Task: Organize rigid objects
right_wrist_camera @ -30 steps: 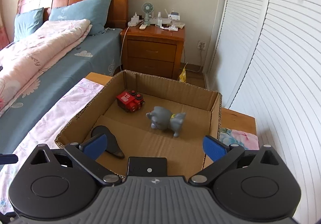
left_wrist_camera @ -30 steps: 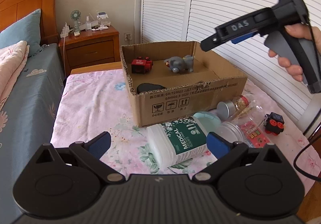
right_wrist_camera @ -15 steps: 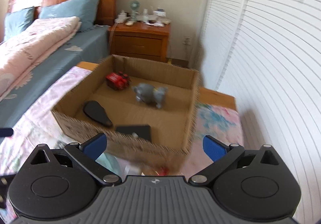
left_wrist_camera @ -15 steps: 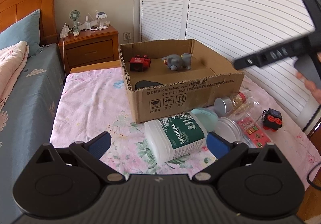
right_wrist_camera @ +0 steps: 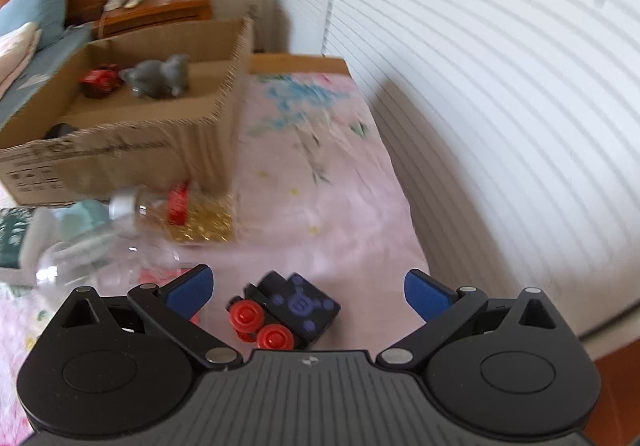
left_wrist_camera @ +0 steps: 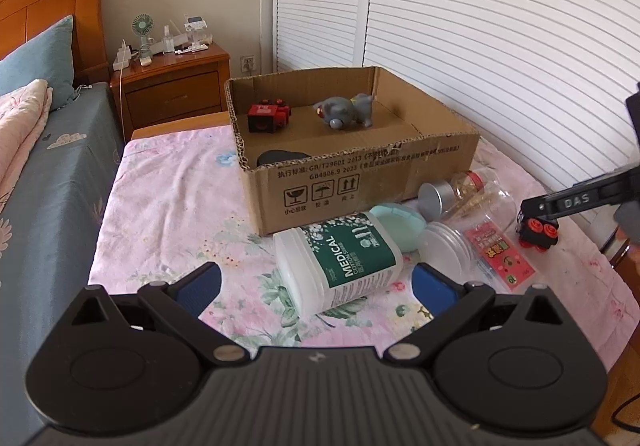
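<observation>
Our right claw (right_wrist_camera: 308, 288), spread wide, hangs over the black toy car (right_wrist_camera: 286, 312), which sits between its fingertips on the desk. We judge it light and stiff; grip the flat body sides, not the wheels. Only the left view shows our left claw (left_wrist_camera: 316, 280), also wide, before the cotton jar (left_wrist_camera: 340, 266).

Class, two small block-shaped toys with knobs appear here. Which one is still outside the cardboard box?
The black toy with red wheels, lying on the floral cloth between the right tool's open fingers. The red toy already sits inside the cardboard box.
</observation>
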`<state>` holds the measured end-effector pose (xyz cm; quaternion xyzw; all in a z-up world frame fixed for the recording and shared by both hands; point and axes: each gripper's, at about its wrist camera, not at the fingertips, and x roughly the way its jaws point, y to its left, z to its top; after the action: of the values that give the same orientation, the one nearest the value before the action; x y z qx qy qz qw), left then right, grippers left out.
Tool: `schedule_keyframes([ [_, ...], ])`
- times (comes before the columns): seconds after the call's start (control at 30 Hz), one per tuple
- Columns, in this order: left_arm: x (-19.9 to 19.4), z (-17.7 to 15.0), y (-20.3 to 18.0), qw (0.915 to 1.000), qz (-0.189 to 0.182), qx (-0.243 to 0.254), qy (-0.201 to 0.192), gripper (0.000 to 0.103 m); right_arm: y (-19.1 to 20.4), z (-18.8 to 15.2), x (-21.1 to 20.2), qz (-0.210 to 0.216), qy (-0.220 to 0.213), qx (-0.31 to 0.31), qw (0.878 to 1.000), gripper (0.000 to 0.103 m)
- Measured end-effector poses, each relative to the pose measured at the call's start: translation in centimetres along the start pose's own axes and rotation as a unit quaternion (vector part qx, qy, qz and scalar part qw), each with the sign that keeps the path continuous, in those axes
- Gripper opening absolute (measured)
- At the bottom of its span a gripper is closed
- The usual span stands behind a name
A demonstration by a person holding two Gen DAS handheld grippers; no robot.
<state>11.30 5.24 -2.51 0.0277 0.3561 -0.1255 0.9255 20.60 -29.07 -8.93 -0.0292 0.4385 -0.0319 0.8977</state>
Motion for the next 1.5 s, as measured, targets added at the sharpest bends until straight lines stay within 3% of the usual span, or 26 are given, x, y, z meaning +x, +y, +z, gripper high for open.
schedule_keyframes([
  [0.2,0.2,-0.1,0.0,1.0000,0.001,-0.004,0.006,0.101,0.1,-0.2,2.4,-0.021,0.006,0.039,0.999,0.103],
  [0.4,0.7,-0.4,0.0,0.9999,0.003,-0.001,0.017,0.101,0.4,-1.8,3.1,-0.032,0.024,0.019,0.999,0.103],
  [0.63,1.7,-0.3,-0.3,0.9996,-0.004,0.004,0.026,0.101,-1.4,-3.7,1.9,0.008,0.039,0.026,0.999,0.103],
  [0.9,3.6,0.0,-1.2,0.9993,-0.008,0.002,0.035,0.101,-1.6,-4.9,1.4,0.021,0.001,0.019,1.000,0.103],
  [1.23,7.1,1.1,-1.8,0.9987,0.004,-0.030,0.041,0.101,-1.8,-5.2,1.2,0.030,-0.017,0.007,0.999,0.103],
  [1.5,8.2,0.3,-1.3,0.9967,0.020,-0.026,0.074,0.101,-1.9,-5.3,1.1,0.035,-0.023,0.001,0.999,0.103],
])
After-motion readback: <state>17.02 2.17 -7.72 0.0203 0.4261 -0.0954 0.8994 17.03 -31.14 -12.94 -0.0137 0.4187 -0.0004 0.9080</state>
